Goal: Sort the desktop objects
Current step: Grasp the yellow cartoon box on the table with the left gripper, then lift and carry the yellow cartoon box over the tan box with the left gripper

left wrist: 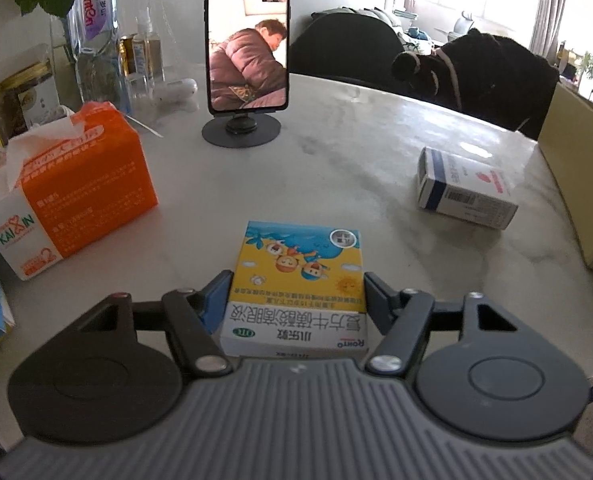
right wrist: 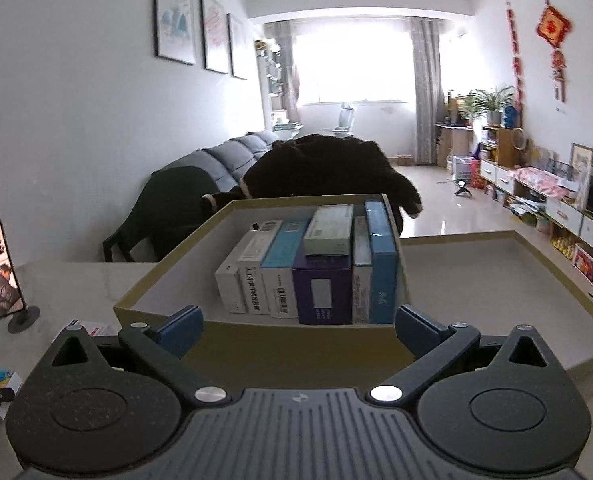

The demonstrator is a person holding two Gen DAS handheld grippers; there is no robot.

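Pale marble-look table (left wrist: 336, 168) in a bright living rm w/ grey sofa (right wrist: 232, 156). Near centre, a small cardboard eye-drop box (left wrist: 296, 280), glossy yellow-blue cartoon print, lies flat; left gripper (left wrist: 298, 292) pads sit against both its sides, pinching it. Orange tissue pack (left wrist: 84, 184) left, white-blue carton (left wrist: 464, 188) far right. Right gripper (right wrist: 296, 330) spread, empty, facing an olive-rimmed storage box (right wrist: 256, 332) w/ upright cartons.

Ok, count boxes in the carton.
7: upright in a row, end white, lettered white, teal-topped, purple, thin white, blue; a grey one lying on top. More may hide behind.
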